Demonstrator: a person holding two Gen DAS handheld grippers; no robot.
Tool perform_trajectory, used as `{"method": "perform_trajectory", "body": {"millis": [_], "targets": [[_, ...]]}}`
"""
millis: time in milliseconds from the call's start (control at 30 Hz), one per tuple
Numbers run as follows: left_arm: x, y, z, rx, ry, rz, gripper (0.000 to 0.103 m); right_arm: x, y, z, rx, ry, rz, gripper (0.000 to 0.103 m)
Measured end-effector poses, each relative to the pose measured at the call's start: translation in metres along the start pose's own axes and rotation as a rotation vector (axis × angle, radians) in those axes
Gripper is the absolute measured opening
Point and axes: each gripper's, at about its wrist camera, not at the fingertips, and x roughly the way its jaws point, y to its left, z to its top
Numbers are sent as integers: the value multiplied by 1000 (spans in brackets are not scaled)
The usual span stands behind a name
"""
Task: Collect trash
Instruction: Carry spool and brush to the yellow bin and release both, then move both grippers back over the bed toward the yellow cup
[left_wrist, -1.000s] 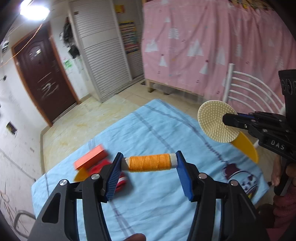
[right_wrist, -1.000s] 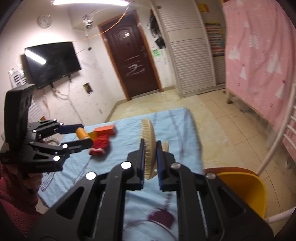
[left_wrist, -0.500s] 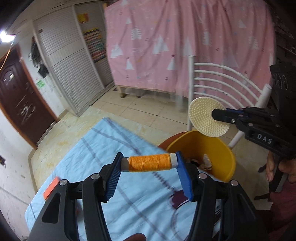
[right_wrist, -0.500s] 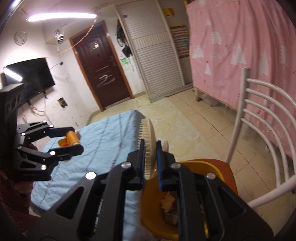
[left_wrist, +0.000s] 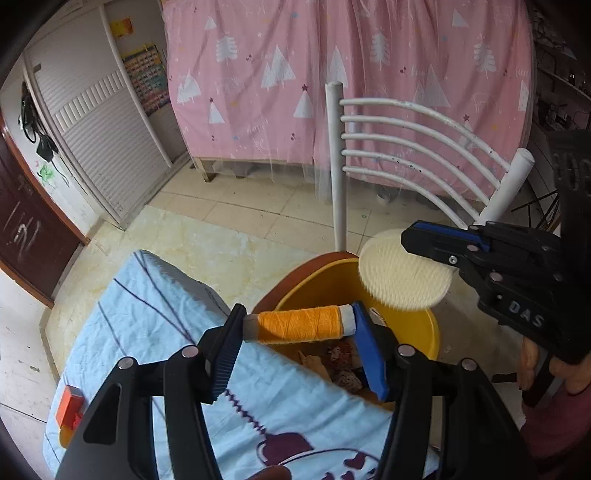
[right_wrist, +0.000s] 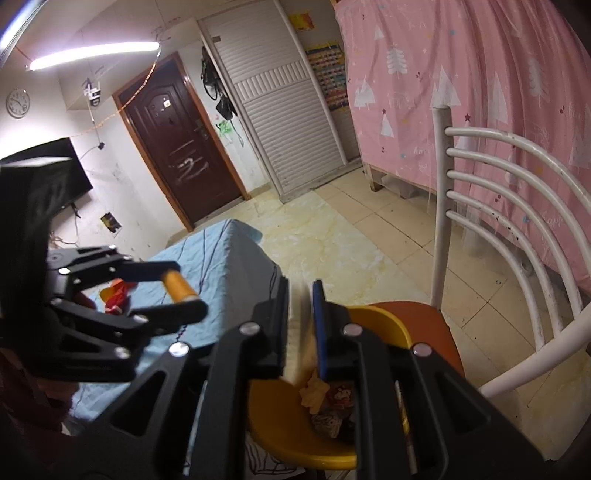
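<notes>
An orange thread spool (left_wrist: 299, 325) lies crosswise between the pads of my left gripper (left_wrist: 299, 332). Its jaws are opening, with both spool ends still touching the pads. The spool hangs over the near rim of a yellow bin (left_wrist: 428, 325) that stands on a chair seat and holds scraps of trash. My right gripper (right_wrist: 301, 295) is shut on a round cream bristle brush (left_wrist: 402, 273), edge-on and blurred in the right wrist view, above the yellow bin (right_wrist: 380, 325). From there the left gripper (right_wrist: 184, 284) and spool (right_wrist: 179, 286) show at the left.
A table with a light blue cloth (left_wrist: 147, 325) borders the bin on the left. An orange block (left_wrist: 68, 404) and red items (right_wrist: 116, 295) lie at its far end. The white chair back (left_wrist: 406, 147) rises behind the bin, with a pink curtain (left_wrist: 332, 74) beyond.
Both grippers swung from above the table to the yellow bin on the chair. The brush has come down toward the bin's rim. The spool now sits slightly tilted between the left pads.
</notes>
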Motion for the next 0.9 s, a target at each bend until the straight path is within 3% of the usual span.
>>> {"method": "perform_trajectory", "body": {"millis": [133, 533, 567, 633, 700, 900], "targets": [[7, -6, 2, 7, 13, -6, 61, -4, -2, 1, 11, -12, 14, 13], [-7, 22, -11, -45, 1, 23, 61, 1, 15, 6, -7, -1, 16, 14], [-10, 28, -13, -53, -3, 28, 61, 4, 20, 7, -13, 4, 20, 19], [-16, 41, -19, -75, -12, 41, 61, 9, 29, 7, -19, 8, 15, 52], [-20, 52, -23, -91, -14, 60, 61, 16, 41, 7, -34, 16, 18, 65], [-39, 101, -45, -159, -23, 120, 61, 40, 87, 6, -110, 59, 53, 70]]}}
